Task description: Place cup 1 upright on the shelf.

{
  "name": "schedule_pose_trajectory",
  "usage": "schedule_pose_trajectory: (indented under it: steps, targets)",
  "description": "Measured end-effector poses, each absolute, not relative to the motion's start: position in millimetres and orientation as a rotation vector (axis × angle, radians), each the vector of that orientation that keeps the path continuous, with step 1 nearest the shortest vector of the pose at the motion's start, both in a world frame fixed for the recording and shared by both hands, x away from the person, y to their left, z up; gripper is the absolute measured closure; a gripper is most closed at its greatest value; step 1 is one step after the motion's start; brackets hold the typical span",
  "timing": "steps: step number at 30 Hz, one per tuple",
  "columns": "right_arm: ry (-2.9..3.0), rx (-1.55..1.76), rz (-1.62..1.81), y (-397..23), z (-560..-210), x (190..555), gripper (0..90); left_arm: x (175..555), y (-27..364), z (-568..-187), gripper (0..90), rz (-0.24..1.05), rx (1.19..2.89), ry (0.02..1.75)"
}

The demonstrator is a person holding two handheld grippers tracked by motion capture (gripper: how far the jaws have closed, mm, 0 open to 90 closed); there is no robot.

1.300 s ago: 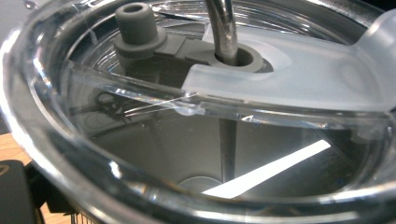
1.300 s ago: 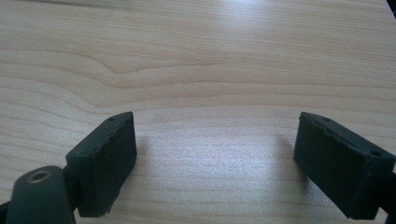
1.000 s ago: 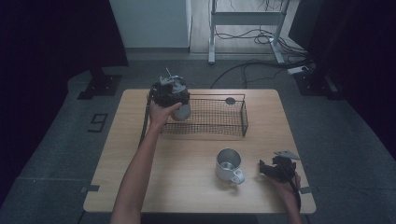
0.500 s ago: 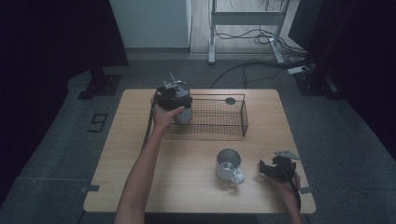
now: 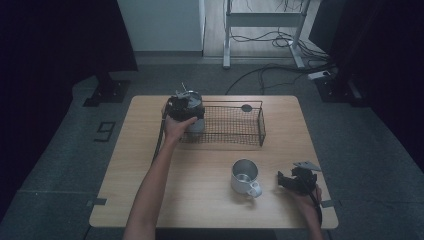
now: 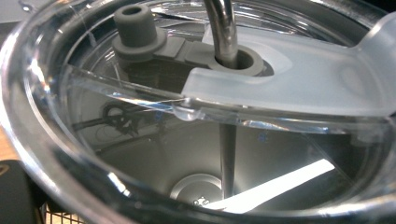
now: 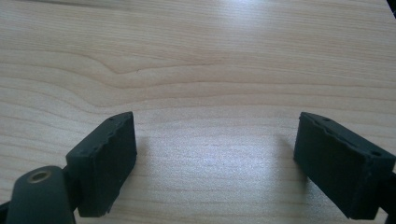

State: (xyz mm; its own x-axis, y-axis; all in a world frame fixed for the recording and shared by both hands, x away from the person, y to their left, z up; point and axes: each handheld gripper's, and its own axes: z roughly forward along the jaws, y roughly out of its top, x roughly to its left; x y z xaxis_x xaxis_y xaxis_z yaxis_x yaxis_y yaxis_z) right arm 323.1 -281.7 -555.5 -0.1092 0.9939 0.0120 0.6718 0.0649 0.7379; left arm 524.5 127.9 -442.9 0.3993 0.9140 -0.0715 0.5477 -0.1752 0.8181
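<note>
High view: left gripper (image 5: 186, 107) clamps tumbler (image 5: 192, 116) upright at basket (image 5: 235, 125) left end, apparently for setting inside. Right gripper (image 5: 295, 181) rests gaping, empty, on table (image 5: 150, 150) beside mug (image 5: 245, 177).

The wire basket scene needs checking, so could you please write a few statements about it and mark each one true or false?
1. The wire basket stands at the far side of the wooden table. True.
2. The left gripper holds a lidded tumbler at the basket's left end. True; the left gripper view looks down through its clear lid and metal straw.
3. The metal mug lies inside the basket. False; it stands on the table nearer the person, outside the basket.
4. The right gripper is clamped on the mug's handle. False; its jaws are apart over bare wood, to the right of the mug.
</note>
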Motion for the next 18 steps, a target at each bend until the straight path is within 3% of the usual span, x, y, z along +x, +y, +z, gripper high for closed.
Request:
schedule_pose_trajectory:
  steps: [18]
  targets:
    - [1.837, 1.655, 0.821, -281.7, -555.5, 323.1, 12.9, 525.2, 124.4, -457.3, 4.0, 0.579, 1.858, 1.281]
